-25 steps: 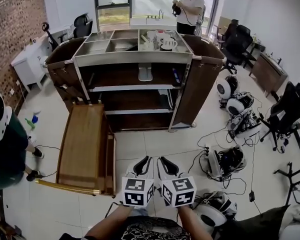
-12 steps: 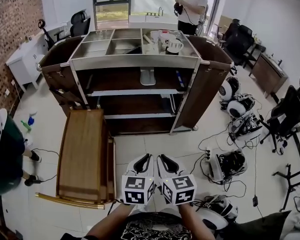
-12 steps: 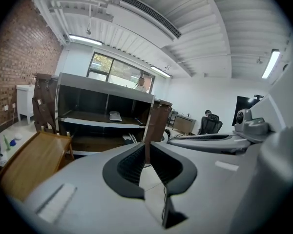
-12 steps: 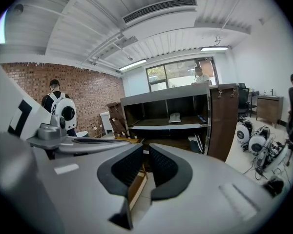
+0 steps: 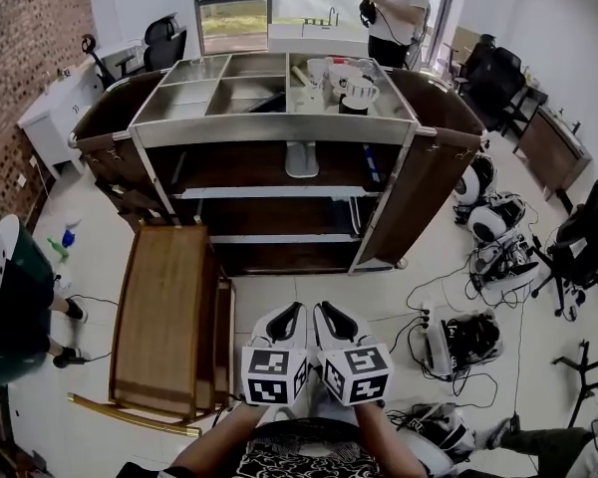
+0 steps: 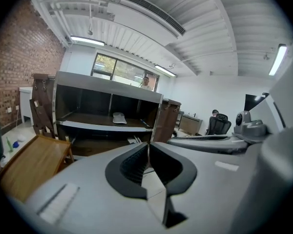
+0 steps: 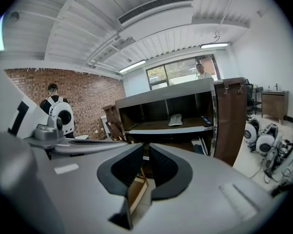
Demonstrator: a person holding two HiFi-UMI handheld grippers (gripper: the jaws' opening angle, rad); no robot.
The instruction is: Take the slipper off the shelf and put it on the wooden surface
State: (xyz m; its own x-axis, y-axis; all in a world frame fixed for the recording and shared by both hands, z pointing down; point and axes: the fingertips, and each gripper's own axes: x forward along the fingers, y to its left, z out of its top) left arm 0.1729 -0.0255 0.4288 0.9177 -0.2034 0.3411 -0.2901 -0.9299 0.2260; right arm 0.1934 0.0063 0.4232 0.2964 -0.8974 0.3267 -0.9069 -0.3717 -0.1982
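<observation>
A pale slipper (image 5: 301, 159) lies on the upper shelf of the brown and steel cart (image 5: 279, 127), ahead of me. It also shows far off in the left gripper view, slipper (image 6: 119, 118), and in the right gripper view, slipper (image 7: 176, 120). The low wooden surface (image 5: 164, 317) stands on the floor at the cart's front left. Both grippers hover side by side over the floor, well short of the cart. My left gripper (image 5: 284, 319) has its tips together, empty. My right gripper (image 5: 329, 319) has just been opening a little; a narrow slit shows, with nothing in it.
White cups and jugs (image 5: 344, 78) stand in the cart's top tray. Round robot units and cables (image 5: 478, 337) litter the floor at right, with office chairs (image 5: 588, 232) beyond. One person (image 5: 394, 8) stands behind the cart, another (image 5: 10, 307) at far left.
The view has closed in on the cart, which now looks larger and nearer. Both grippers travelled forward together, still side by side.
</observation>
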